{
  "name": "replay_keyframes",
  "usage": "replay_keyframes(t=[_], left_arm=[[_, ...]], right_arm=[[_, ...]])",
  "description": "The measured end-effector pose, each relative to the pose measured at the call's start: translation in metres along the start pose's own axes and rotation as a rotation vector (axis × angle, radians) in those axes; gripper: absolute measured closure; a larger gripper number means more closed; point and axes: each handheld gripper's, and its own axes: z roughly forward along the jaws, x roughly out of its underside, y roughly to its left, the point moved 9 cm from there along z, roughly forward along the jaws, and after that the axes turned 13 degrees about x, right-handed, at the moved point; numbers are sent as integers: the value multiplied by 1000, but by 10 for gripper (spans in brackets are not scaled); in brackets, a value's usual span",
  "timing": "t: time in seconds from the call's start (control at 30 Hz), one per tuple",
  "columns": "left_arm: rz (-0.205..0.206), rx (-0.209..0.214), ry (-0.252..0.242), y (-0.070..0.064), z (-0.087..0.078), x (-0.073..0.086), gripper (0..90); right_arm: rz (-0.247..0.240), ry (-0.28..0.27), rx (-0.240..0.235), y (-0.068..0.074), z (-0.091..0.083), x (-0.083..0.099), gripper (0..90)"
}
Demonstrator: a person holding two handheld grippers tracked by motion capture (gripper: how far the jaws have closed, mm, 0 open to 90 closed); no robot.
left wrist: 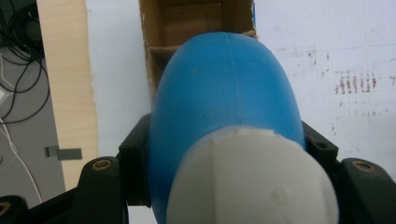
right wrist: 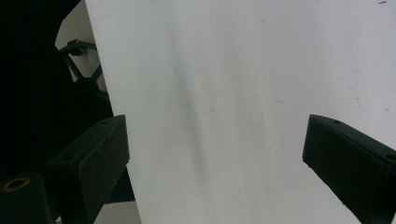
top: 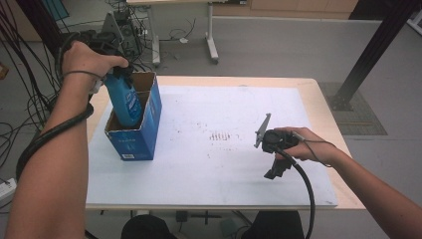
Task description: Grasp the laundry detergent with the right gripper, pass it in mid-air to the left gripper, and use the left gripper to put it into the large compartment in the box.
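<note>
A blue bottle (top: 124,99) with a white cap (left wrist: 252,182) stands tilted in the near compartment of an open blue cardboard box (top: 149,129) at the table's left. My left gripper (top: 117,74) is shut on the bottle's neck from above; in the left gripper view the black jaws press both sides of the blue bottle (left wrist: 224,102), with the box's brown inside (left wrist: 196,21) beyond it. My right gripper (top: 276,172) is held low over the white mat near the front right; its jaws point down toward the front edge. In the right gripper view my right gripper (right wrist: 215,154) is open with nothing between its jaws.
A white mat (top: 219,159) covers most of the wooden table (top: 323,107); it carries faint brown marks (top: 219,135) at its centre. Cables (top: 20,89) hang left of the table. A black post (top: 373,50) stands at the back right, and a desk's legs (top: 211,40) behind.
</note>
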Motion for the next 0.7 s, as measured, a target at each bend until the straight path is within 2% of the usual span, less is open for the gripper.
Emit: replay_keyframes(t=[0.17, 0.7], left_arm=[[-4, -11, 14, 4, 9, 3, 377], [-22, -5, 41, 11, 35, 11, 377]], right_arm=[[1, -1, 1, 0, 1, 1, 70], [0, 7, 3, -1, 1, 0, 67]])
